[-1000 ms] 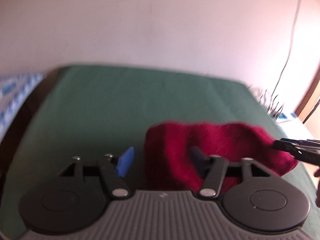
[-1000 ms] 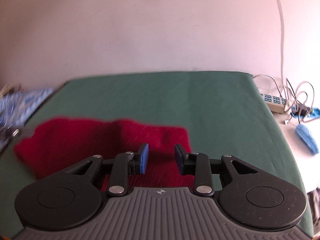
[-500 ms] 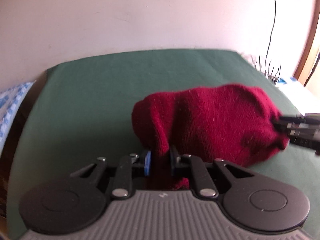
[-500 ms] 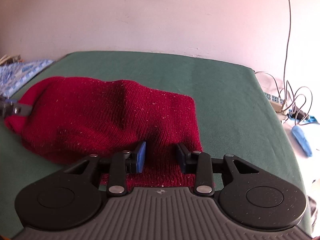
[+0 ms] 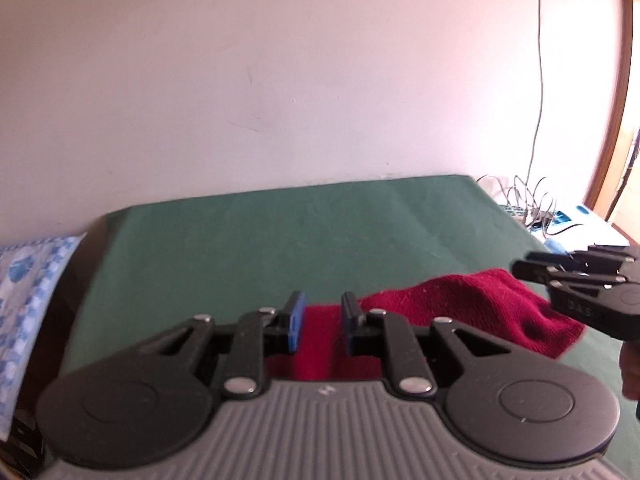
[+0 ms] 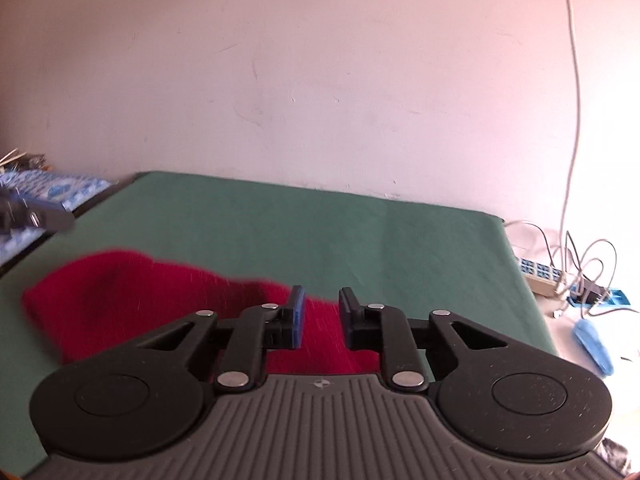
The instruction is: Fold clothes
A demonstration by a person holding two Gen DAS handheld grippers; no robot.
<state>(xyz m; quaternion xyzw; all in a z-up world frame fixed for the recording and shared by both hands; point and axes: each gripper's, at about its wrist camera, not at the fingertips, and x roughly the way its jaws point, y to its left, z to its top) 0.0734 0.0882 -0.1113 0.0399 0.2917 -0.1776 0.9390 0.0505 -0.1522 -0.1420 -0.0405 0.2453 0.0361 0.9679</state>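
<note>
My left claw [image 5: 322, 324] is opening and my right claw [image 6: 322, 318] closing, both empty above the red knit [image 6: 120, 300]; I should pinch its edges evenly.

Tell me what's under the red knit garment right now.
The red knit garment lies on the green cloth covering the table. Green shows all around its edges. Whatever sits beneath its middle is hidden by the fabric, and its near edge is blocked by the right gripper.
</note>
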